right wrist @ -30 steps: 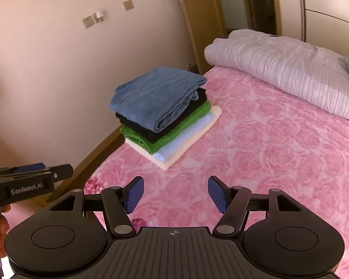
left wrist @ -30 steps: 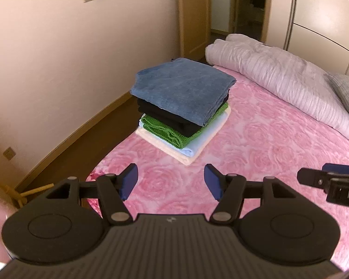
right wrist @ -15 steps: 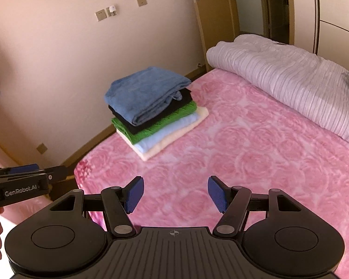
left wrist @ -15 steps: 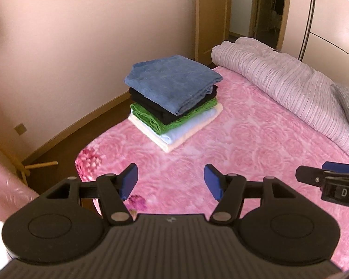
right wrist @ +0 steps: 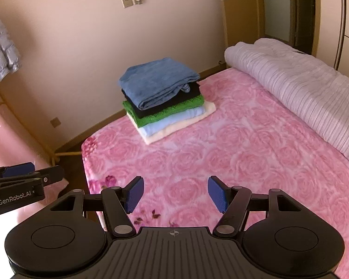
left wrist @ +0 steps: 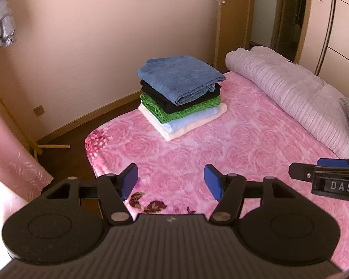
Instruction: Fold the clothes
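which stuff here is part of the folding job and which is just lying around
Job:
- stack of folded clothes, blue towelling piece on top
- left gripper, open
- right gripper, open

Lying about:
- rolled lilac striped duvet
- silver padded jacket on wall
- pink rose bedspread

Matt black plastic left gripper (left wrist: 170,181) with ribbed blue pads (left wrist: 213,181), plush pink rose-pattern blanket (left wrist: 232,144), soft blue terry towel (left wrist: 181,78), open-knit green cloth (left wrist: 174,114), ribbed lilac quilt (left wrist: 288,88), glossy wood floor (left wrist: 72,137)
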The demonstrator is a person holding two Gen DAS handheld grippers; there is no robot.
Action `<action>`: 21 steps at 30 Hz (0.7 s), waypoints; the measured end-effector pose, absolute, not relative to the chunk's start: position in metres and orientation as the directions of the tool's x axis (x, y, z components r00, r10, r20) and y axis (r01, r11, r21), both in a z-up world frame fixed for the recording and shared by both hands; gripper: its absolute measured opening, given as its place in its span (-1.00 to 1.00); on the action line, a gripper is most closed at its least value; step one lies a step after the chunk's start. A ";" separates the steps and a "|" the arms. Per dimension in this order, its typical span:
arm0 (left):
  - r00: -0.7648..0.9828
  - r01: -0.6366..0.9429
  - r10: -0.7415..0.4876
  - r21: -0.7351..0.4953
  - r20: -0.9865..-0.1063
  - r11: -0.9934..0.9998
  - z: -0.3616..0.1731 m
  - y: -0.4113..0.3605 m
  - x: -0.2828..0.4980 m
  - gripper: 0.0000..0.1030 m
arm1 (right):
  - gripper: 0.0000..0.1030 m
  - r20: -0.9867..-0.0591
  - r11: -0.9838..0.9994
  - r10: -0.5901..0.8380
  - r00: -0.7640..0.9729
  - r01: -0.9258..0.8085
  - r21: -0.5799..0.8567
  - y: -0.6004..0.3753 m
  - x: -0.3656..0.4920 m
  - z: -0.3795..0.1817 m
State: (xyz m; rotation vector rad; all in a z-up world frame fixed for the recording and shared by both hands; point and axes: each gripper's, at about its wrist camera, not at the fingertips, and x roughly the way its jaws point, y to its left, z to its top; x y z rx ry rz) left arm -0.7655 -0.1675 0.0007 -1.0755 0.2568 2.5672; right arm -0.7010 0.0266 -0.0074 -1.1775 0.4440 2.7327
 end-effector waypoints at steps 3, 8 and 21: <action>-0.643 -0.372 0.238 0.026 -0.728 -0.928 0.000 -0.164 -0.756 0.15 | 0.26 -0.741 -0.951 -0.006 -0.672 -0.225 0.211 0.032 -0.698 -0.012; -0.635 -0.342 0.211 0.025 -0.743 -0.939 -0.005 -0.157 -0.747 0.15 | 0.26 -0.760 -0.956 -0.027 -0.650 -0.206 0.210 0.042 -0.699 -0.021; -0.606 -0.310 0.185 0.016 -0.774 -0.951 -0.019 -0.133 -0.772 0.15 | 0.26 -0.800 -0.969 -0.038 -0.599 -0.173 0.176 0.064 -0.735 -0.041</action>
